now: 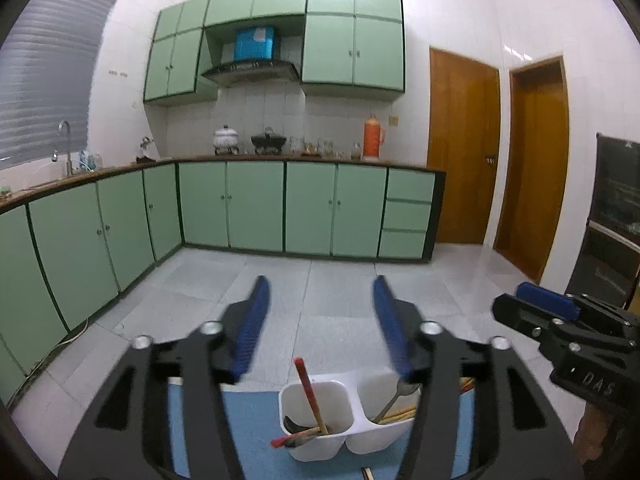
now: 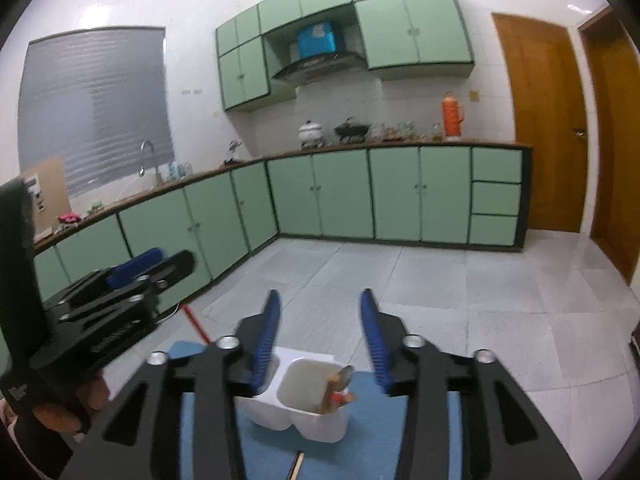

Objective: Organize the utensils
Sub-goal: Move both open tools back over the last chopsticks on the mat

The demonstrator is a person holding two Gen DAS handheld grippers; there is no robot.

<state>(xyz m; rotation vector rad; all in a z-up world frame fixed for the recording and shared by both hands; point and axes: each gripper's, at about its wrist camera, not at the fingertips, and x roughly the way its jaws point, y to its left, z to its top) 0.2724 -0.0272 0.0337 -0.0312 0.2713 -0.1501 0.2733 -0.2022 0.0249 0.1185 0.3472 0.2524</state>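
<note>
Both grippers hover with jaws apart and nothing between them: left gripper (image 1: 320,300), right gripper (image 2: 318,312). Below them a blue mat (image 1: 248,420) carries a white two-compartment holder (image 1: 316,446). Its left cup holds red-tipped chopsticks (image 1: 310,394), its right a spoon (image 1: 396,396).

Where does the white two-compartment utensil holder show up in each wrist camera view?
Left wrist: white utensil holder at bottom centre, on the blue mat.
Right wrist: holder at bottom centre, slightly left.
Shared landmark: orange thermos on the far counter.
</note>
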